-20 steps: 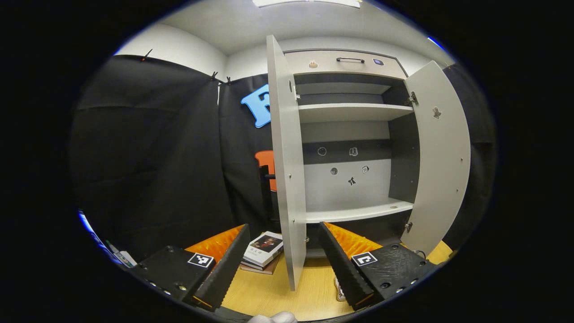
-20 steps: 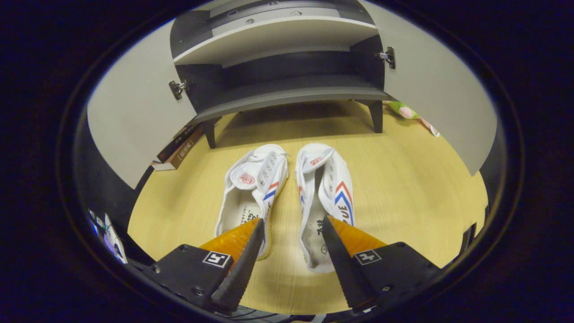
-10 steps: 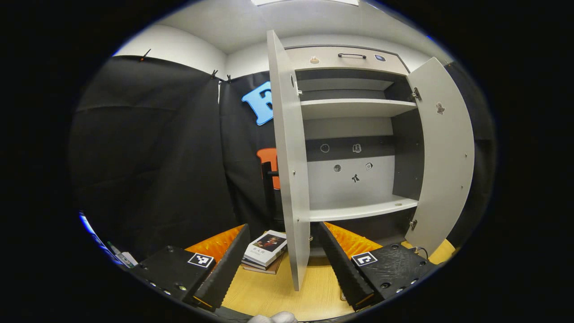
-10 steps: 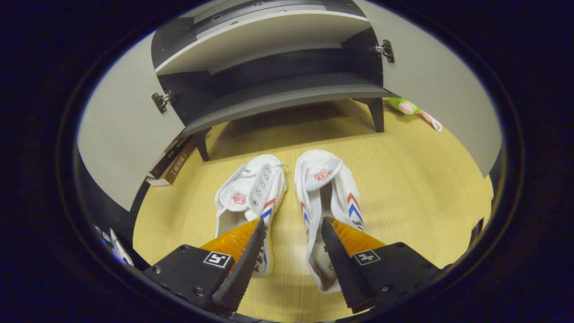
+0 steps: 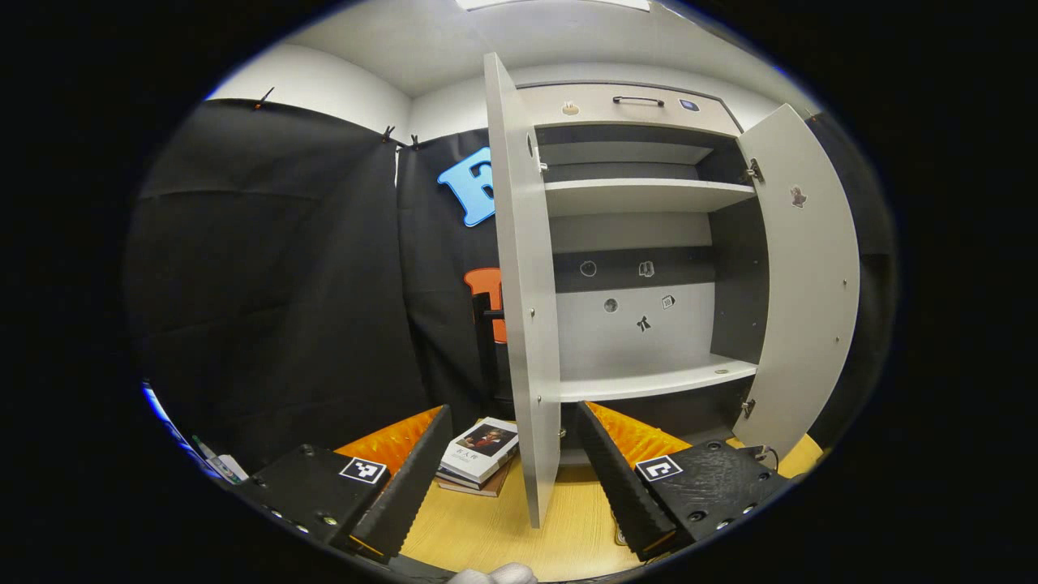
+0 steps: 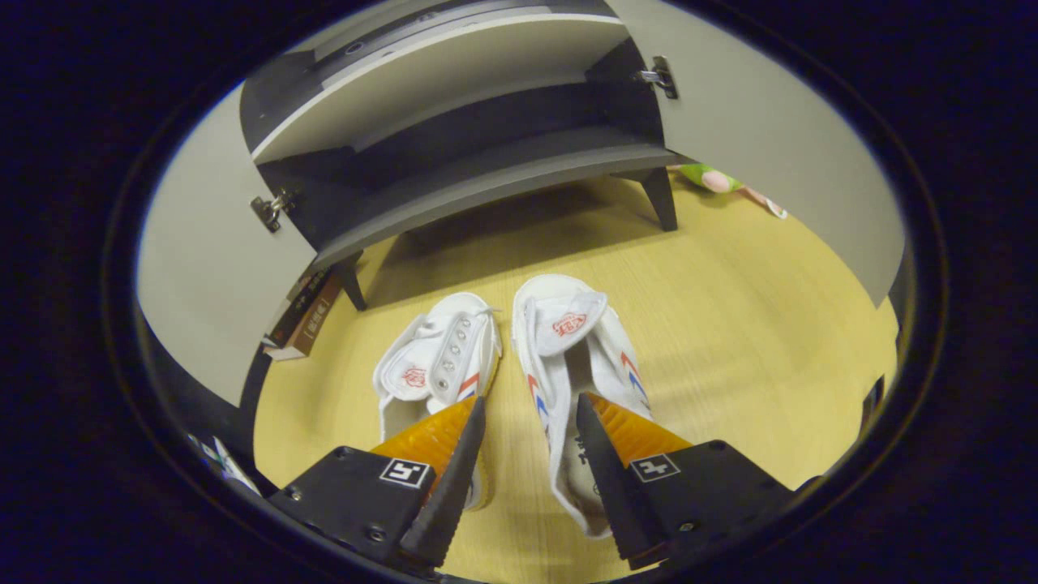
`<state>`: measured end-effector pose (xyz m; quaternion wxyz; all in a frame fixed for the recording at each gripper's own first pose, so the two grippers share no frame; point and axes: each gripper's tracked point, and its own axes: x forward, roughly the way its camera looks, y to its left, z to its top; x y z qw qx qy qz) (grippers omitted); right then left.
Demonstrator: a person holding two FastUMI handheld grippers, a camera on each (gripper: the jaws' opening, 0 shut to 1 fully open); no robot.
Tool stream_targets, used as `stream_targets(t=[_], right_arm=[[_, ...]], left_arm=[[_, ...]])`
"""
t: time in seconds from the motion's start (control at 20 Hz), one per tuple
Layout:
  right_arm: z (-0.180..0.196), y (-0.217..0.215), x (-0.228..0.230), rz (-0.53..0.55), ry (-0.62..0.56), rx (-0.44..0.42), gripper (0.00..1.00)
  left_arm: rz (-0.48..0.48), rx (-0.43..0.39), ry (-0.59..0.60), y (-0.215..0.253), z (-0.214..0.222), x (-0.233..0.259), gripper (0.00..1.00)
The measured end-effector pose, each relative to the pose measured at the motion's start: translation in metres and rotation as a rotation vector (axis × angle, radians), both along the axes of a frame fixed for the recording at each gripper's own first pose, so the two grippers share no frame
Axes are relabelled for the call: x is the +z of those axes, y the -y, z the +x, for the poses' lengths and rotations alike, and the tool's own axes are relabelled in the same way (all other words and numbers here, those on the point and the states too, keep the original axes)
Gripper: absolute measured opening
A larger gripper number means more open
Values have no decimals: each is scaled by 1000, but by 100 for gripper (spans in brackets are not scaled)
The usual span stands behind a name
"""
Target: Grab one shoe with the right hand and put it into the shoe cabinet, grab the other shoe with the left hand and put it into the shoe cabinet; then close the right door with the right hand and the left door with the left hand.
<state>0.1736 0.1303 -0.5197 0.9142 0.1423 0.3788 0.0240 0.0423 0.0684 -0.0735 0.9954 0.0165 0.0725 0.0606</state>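
Note:
Two white canvas shoes with red and blue stripes lie side by side on the wooden floor in the right gripper view, the left shoe (image 6: 434, 365) and the right shoe (image 6: 572, 341). My right gripper (image 6: 529, 405) hangs open just above them, one finger over each shoe's inner side. The shoe cabinet (image 6: 478, 162) stands beyond, both doors swung out. In the left gripper view the cabinet (image 5: 641, 243) shows bare shelves, its left door (image 5: 523, 284) edge-on and its right door (image 5: 803, 276) wide. My left gripper (image 5: 512, 418) is open, held in front of the left door.
A stack of books (image 5: 478, 454) lies on the floor left of the cabinet, also seen as books (image 6: 304, 312) under the left door. A green and pink soft toy (image 6: 718, 180) lies behind the right door. Black cloth walls close the left side.
My right gripper has dropped lower and nearer to the shoes, its fingers now over their inner sides. The left gripper has shifted only slightly.

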Motion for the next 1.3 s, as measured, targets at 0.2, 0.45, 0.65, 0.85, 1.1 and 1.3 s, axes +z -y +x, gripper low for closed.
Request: stream_targets(t=[0.2, 0.45, 0.65, 0.85, 1.1, 1.3], right_arm=[[15, -5, -6, -84, 8, 19, 74], [39, 6, -21, -102, 1, -25, 56], [41, -5, -26, -119, 23, 18, 22], [41, -3, -24, -124, 29, 35, 7], [32, 8, -1, -118, 54, 22, 6], [25, 15, 52, -140, 154, 35, 6]], left_arm=[[6, -8, -3, 4, 1, -1, 96], [17, -2, -18, 3, 0, -6, 96], [16, 7, -23, 1, -1, -7, 96], [20, 10, -20, 0, -4, -6, 96], [7, 13, -14, -3, -6, -6, 96], [5, 14, -2, -7, -12, -2, 96]])
